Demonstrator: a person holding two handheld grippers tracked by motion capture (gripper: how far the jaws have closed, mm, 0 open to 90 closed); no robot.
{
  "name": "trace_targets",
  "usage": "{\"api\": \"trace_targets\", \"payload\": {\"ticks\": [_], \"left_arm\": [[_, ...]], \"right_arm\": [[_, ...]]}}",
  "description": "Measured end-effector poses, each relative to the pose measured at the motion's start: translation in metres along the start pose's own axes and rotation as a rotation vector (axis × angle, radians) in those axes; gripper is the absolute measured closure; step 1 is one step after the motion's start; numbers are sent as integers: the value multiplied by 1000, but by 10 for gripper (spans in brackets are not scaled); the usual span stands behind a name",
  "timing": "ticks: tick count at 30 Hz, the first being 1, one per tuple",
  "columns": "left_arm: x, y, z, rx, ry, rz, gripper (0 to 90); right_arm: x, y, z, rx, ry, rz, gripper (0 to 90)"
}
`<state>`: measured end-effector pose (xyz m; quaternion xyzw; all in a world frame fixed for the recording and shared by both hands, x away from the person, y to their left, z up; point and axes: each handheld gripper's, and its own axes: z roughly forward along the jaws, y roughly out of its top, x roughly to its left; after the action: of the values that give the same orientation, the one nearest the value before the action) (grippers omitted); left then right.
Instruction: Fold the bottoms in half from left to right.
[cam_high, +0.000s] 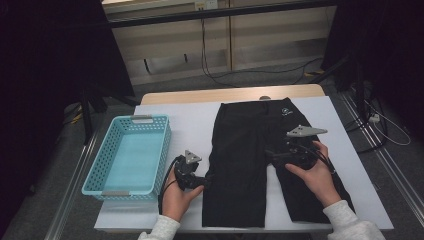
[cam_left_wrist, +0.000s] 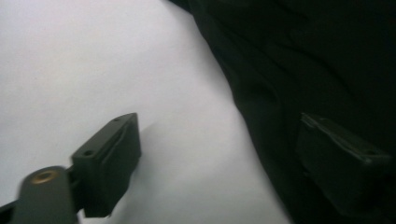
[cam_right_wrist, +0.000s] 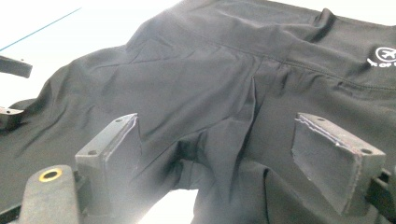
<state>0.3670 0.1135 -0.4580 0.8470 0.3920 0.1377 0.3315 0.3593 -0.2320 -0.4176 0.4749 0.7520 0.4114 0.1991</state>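
Shorts between both open claws.

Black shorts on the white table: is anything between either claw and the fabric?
Nothing visible. The black fabric shorts lie flat and bare; the left claw sits open at their outer leg edge, the right claw open over the crotch.

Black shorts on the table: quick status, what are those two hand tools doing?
Left gripper open at the shorts' outer edge. Right gripper open over the crotch. Shorts flat, ungripped. Blue basket stands aside, nothing blocking.
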Motion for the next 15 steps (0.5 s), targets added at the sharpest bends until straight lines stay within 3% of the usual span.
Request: {"api": "trace_targets", "payload": {"ticks": [7, 15], "left_arm": [[-5, 2, 1, 0, 15, -23, 210], [-12, 3, -2, 5, 3, -26, 366]], "right_arm": [[2, 0, 1, 7, -6, -11, 160], [3, -1, 4, 13, -6, -12, 161]]}}
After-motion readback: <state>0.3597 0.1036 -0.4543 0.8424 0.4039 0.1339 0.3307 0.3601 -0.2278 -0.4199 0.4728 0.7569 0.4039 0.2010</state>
